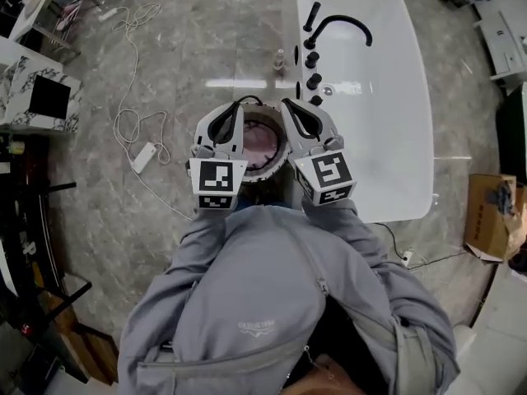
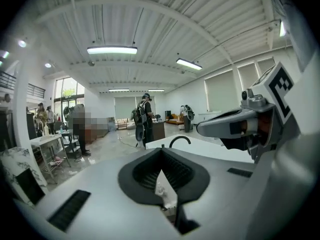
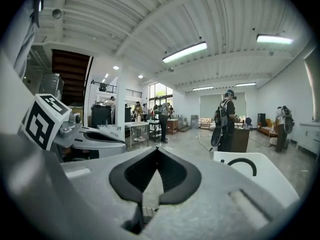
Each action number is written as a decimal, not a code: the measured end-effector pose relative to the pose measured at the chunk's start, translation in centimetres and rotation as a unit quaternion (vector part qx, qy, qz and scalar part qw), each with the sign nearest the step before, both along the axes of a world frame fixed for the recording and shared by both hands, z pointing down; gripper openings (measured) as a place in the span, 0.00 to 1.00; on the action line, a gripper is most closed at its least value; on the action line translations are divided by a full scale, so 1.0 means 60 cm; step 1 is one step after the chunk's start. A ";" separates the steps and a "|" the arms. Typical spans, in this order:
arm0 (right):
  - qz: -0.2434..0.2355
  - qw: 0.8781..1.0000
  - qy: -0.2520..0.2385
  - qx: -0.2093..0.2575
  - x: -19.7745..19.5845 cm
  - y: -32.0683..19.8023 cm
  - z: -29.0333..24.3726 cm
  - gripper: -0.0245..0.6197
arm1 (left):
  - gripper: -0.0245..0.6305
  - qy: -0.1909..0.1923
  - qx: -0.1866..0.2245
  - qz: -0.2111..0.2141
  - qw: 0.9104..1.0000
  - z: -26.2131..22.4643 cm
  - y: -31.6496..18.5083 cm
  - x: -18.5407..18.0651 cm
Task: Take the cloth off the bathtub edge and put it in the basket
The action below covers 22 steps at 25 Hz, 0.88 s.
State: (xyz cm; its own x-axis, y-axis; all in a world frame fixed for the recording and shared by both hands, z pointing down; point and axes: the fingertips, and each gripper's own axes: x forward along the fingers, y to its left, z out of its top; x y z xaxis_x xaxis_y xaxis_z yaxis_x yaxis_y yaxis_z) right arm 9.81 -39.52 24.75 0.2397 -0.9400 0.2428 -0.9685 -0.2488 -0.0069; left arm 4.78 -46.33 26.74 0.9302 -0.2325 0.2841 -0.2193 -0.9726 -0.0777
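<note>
In the head view both grippers are held side by side over a round woven basket (image 1: 265, 172) that stands on the floor beside the white bathtub (image 1: 387, 97). A pink cloth (image 1: 262, 145) lies inside the basket. My left gripper (image 1: 226, 123) is shut with nothing in it, and so is my right gripper (image 1: 302, 120). In the left gripper view the jaws (image 2: 161, 154) meet tip to tip, with the right gripper (image 2: 235, 126) alongside. The right gripper view shows its jaws (image 3: 156, 151) closed and empty too. Both cameras look level across the room, so neither shows the basket.
A black faucet (image 1: 342, 25) and knobs sit on the tub's left rim. A small bottle (image 1: 279, 58) stands on the floor by the tub. A white power strip (image 1: 144, 156) with cable lies to the left, and a cardboard box (image 1: 492, 214) is to the right. Several people stand far off.
</note>
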 end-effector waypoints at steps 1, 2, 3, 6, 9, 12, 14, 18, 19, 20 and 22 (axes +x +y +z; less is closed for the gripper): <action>0.008 1.000 0.004 0.016 0.001 0.003 -0.020 0.05 | 0.04 0.012 0.004 -0.004 1.000 -0.018 0.000 -0.002; 0.016 0.999 0.011 0.029 0.002 0.007 -0.038 0.05 | 0.04 0.025 0.006 -0.008 1.000 -0.036 0.000 -0.004; 0.023 0.999 0.021 0.040 0.003 0.011 -0.053 0.05 | 0.05 0.037 0.005 -0.012 0.999 -0.052 0.002 -0.006; 0.043 0.996 0.048 0.059 0.000 0.030 -0.081 0.05 | 0.05 0.067 0.003 -0.023 0.998 -0.087 0.014 -0.017; 0.055 0.994 0.063 0.076 -0.009 0.041 -0.100 0.05 | 0.04 0.086 0.013 -0.027 0.996 -0.111 0.023 -0.030; 0.052 0.992 0.075 0.086 -0.016 0.045 -0.110 0.05 | 0.04 0.092 0.021 -0.026 0.995 -0.123 0.033 -0.037; 0.053 0.992 0.074 0.089 -0.016 0.049 -0.114 0.05 | 0.05 0.094 0.019 -0.028 0.995 -0.124 0.038 -0.039; 0.053 0.992 0.074 0.084 -0.019 0.049 -0.111 0.05 | 0.05 0.097 0.019 -0.029 0.995 -0.123 0.041 -0.041; 0.052 0.993 0.073 0.083 -0.020 0.048 -0.109 0.05 | 0.05 0.097 0.021 -0.028 0.995 -0.122 0.041 -0.041; 0.053 0.993 0.070 0.081 -0.021 0.047 -0.106 0.05 | 0.04 0.097 0.023 -0.026 0.995 -0.122 0.041 -0.041; 0.054 0.993 0.069 0.079 -0.022 0.045 -0.103 0.05 | 0.04 0.099 0.021 -0.026 0.995 -0.121 0.040 -0.041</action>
